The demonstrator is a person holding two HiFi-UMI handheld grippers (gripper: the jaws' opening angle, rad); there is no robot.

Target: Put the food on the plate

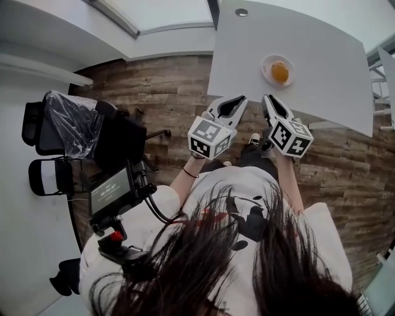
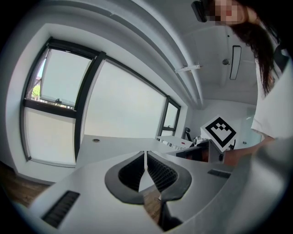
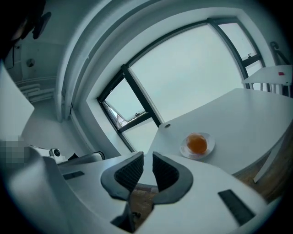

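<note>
An orange round piece of food [image 1: 279,72] lies on a small white plate [image 1: 266,64] on the white table [image 1: 327,43]. In the right gripper view the food [image 3: 197,144] and its plate [image 3: 185,150] sit ahead and to the right of the jaws. My left gripper [image 1: 241,99] and right gripper [image 1: 266,99] hang side by side over the wooden floor, short of the table's near edge. The left gripper [image 2: 145,154] is shut with nothing in it. The right gripper [image 3: 147,156] is shut too, only a thin slit between its pads, and empty.
Black office chairs [image 1: 68,133], one under clear plastic, stand at the left. A small monitor rig [image 1: 111,192] hangs at the person's chest. The table has a round grommet [image 1: 241,12] near its far corner. Large windows [image 2: 114,105] line the wall beyond the table.
</note>
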